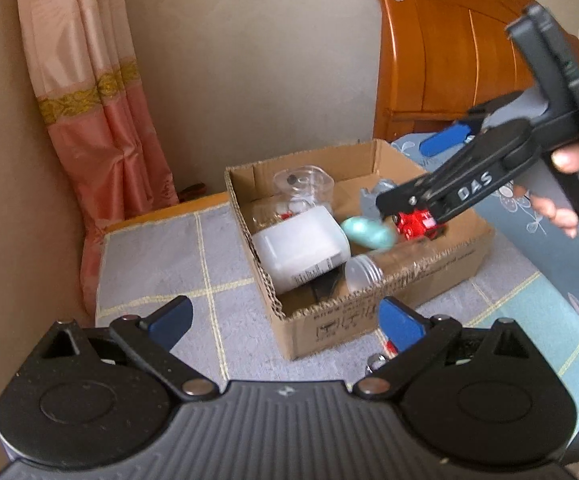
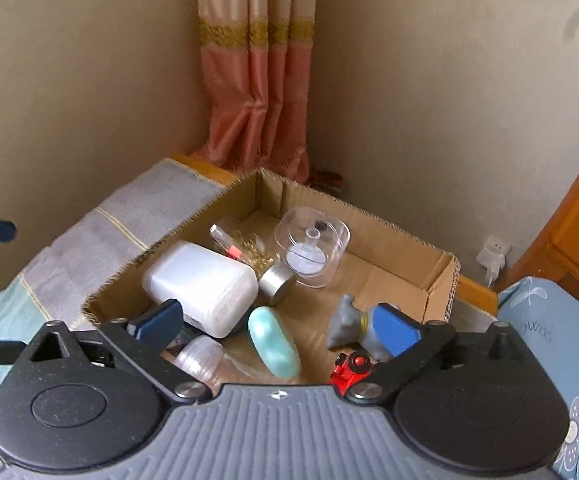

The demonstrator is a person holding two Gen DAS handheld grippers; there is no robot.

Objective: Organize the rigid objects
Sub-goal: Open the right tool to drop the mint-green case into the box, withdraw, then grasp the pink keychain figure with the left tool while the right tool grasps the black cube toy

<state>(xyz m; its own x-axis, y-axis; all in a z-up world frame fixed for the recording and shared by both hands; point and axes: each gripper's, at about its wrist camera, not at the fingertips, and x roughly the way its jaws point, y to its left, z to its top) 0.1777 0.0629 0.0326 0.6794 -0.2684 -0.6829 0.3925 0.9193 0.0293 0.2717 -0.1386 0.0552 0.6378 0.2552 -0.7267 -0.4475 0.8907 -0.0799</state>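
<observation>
An open cardboard box [image 1: 373, 304] [image 2: 441, 280] sits on a patchwork cloth. Inside lie a white plastic bottle [image 1: 301, 248] [image 2: 205, 284], a teal oval piece [image 1: 365, 232] [image 2: 273, 340], a red toy car [image 1: 415, 224] [image 2: 349, 368], a grey figurine [image 2: 345, 324], a clear round container [image 1: 303, 184] [image 2: 311, 248], a clear tube [image 1: 385, 264] [image 2: 205, 360] and a metal-capped bottle [image 2: 249, 256]. My left gripper [image 1: 285, 322] is open and empty before the box's near wall. My right gripper [image 2: 277, 326] is open and empty over the box; the left wrist view shows it above the car [image 1: 413, 204].
A small metal and red item [image 1: 381, 356] lies on the cloth beside the box. A pink curtain [image 1: 101, 112] hangs in the corner. A wooden headboard [image 1: 461, 52] stands at the right, with a blue floral pillow [image 2: 549, 340] below. A plug [image 2: 493, 258] sits in the wall.
</observation>
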